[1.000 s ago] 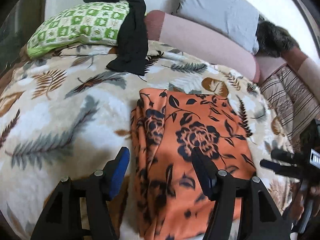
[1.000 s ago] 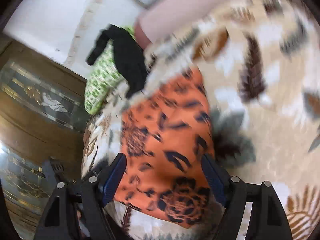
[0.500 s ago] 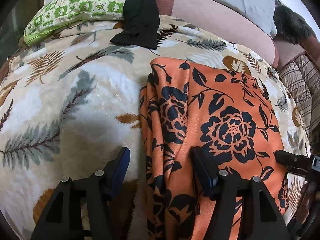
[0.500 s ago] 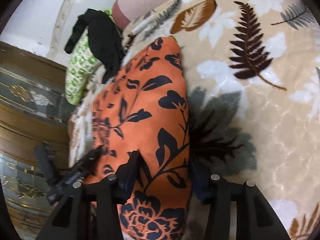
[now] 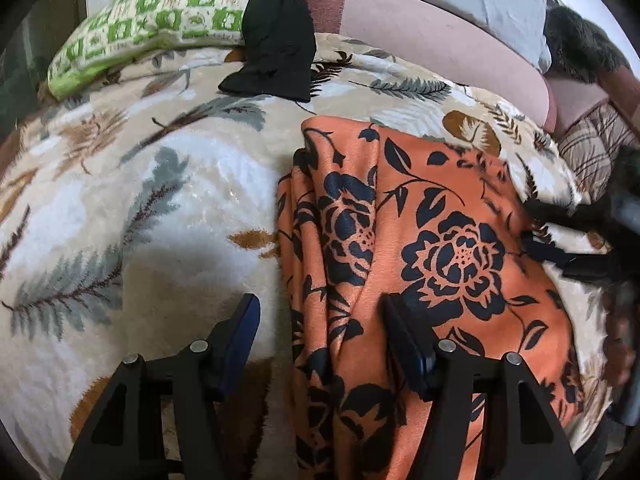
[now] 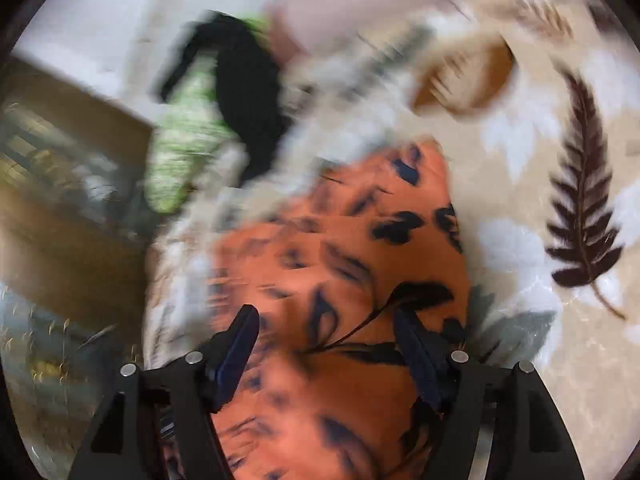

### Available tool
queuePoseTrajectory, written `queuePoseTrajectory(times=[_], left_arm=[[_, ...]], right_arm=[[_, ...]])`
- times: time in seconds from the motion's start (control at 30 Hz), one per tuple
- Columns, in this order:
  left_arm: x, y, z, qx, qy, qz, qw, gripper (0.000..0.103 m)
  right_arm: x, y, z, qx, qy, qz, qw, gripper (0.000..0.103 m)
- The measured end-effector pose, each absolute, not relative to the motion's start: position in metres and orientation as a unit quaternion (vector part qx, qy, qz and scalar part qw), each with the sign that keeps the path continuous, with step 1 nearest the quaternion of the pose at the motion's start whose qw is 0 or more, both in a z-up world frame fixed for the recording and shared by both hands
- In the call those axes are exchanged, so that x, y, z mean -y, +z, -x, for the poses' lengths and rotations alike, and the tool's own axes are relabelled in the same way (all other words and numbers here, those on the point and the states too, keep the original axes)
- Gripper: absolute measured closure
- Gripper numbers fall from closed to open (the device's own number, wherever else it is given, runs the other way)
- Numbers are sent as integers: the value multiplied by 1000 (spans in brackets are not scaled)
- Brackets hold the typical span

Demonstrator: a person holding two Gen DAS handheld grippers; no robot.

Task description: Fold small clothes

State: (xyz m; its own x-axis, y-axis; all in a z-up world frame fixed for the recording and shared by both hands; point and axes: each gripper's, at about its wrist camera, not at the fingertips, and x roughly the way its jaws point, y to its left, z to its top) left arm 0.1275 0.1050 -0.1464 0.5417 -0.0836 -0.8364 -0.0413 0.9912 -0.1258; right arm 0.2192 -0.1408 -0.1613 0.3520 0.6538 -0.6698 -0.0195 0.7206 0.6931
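Right tongs (image 6: 326, 346) reopen, releasing orange garment (image 5: 420, 240); left tongs (image 5: 320, 332) open astride its bunched edge—pinch all layers.

Both grippers are held low, pointing forward with fingers spread wide apart. Left gripper (image 5: 320, 344) looks steady, nothing pinched between its blue pads (image 5: 242, 336). Right gripper (image 6: 326, 344) is just as wide, though its view is smeared with motion blur.

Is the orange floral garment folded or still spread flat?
Partly folded: the orange floral garment lies on the leaf-print blanket with bunched, overlapping layers along its left edge. Final fold: cannot tell.
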Motion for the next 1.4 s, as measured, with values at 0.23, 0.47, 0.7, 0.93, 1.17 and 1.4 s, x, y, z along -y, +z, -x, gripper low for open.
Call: queuePoseTrajectory(times=[0.23,0.47,0.7,0.93,1.17,1.4], left_arm=[[-105,-148,-127,-477,-11,67,876,37],[-104,-148,-129,-480,-7,66,875,36],[-105,-137,-121,-481,5,74,874,37],[-113,-124,-78,-459,4,101,883,33],[-108,-129,-75,-476,13,85,875,31],[-96,-109,-69,-461,11,59,886,31]], right_arm=[[133,-133,-221,-485,222,-278,799,29],[138,-135,-225,-508,214,-274,788,29],[163,-128,-159,-501,213,-267,795,29],[184,-145,-92,-509,198,-292,785,28],[173,-175,-93,-546,211,-304,751,28],[180,-153,-93,-521,206,-311,768,28]])
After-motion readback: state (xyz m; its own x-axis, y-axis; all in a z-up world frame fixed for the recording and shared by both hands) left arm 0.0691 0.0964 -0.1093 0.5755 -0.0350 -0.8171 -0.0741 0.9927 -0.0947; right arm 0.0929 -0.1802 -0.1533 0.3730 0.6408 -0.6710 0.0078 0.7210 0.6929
